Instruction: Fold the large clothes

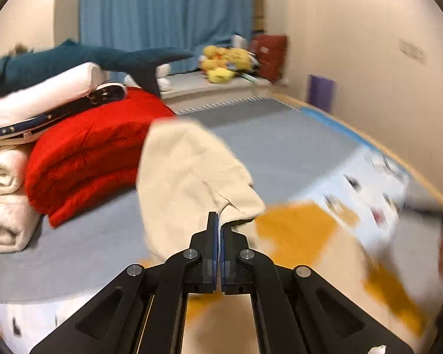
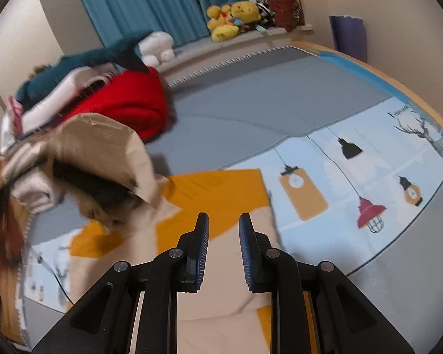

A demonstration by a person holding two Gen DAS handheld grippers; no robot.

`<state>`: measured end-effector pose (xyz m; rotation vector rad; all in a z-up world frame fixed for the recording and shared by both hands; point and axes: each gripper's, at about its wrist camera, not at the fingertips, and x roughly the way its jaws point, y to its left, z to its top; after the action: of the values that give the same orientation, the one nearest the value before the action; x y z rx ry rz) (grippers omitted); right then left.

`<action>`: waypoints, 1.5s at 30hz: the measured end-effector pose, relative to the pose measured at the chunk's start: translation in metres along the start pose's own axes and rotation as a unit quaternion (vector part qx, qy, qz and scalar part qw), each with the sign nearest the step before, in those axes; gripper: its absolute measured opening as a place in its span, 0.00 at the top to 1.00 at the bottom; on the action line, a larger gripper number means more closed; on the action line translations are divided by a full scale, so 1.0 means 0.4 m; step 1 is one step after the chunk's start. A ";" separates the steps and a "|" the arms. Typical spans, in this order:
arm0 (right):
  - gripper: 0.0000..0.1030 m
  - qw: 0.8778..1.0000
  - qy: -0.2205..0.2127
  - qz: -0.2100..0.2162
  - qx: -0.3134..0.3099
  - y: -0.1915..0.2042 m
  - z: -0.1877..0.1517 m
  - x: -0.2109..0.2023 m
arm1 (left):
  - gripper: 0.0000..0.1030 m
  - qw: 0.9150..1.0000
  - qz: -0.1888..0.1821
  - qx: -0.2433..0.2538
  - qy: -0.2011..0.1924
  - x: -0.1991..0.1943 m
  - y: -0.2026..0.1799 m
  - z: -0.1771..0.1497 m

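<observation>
Clearly the fold is only under way. At the lower centre of the left wrist view, the left gripper [image 1: 220, 227] is clenched on an edge of the garment [image 1: 189, 177], a cream and orange piece, and lifts a cream flap off the bed [image 1: 280, 135]. The rest lies flat on the printed mat [image 2: 369, 177], at the lower middle of the right wrist view, under the right gripper [image 2: 224, 230], whose jaws stand apart and grasp nothing. I judge that the lifted part must yet be laid over and smoothed, with further folds to follow. No containers show; folded bedding, with a red quilt [image 1: 88, 153], is stacked at the left of both views.
</observation>
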<state>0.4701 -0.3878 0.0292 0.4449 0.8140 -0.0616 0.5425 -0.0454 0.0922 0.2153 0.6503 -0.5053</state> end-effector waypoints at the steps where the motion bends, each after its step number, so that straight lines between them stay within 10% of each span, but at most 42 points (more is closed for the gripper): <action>1: 0.78 1.000 -0.005 0.009 0.000 0.005 0.002 -0.011 | 1.00 1.000 0.001 0.002 0.018 -0.043 -0.053 -0.086; 4: 0.66 0.999 -0.018 0.039 0.007 0.019 0.006 -0.038 | 0.92 0.995 0.016 -0.024 0.097 -0.053 -0.109 -0.263; 8: 0.58 0.996 -0.009 0.081 0.026 0.038 -0.004 -0.043 | 0.92 0.966 0.027 -0.119 0.229 -0.089 -0.127 -0.433; 16: 0.58 0.986 0.079 0.144 0.006 0.117 -0.077 0.036 | 0.65 0.950 0.043 -0.264 0.161 -0.058 0.007 -0.400; 34: 0.39 0.957 0.162 0.229 -0.072 0.381 -0.200 0.232 | 0.62 0.833 -0.065 -0.519 0.179 0.124 0.184 -0.556; 35: 0.40 0.958 0.163 0.223 -0.080 0.392 -0.211 0.248 | 0.61 0.831 -0.069 -0.523 0.179 0.128 0.185 -0.560; 36: 0.55 0.959 0.162 0.218 -0.086 0.397 -0.219 0.256 | 0.61 0.828 -0.072 -0.526 0.179 0.132 0.185 -0.565; 37: 0.92 0.958 0.159 0.219 -0.092 0.399 -0.228 0.262 | 0.60 0.825 -0.075 -0.531 0.180 0.135 0.185 -0.570; 38: 0.99 0.956 0.162 0.224 -0.093 0.396 -0.231 0.265 | 0.59 0.821 -0.077 -0.537 0.179 0.138 0.188 -0.577; 45: 0.99 0.948 0.119 0.287 0.076 0.261 -0.212 0.218 | 0.60 0.768 -0.118 -0.612 0.148 0.147 0.179 -0.609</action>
<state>0.4948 -0.2485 -0.0464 0.8321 0.8921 0.4820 0.4916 0.0778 -0.1318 -1.0704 1.2081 -0.1940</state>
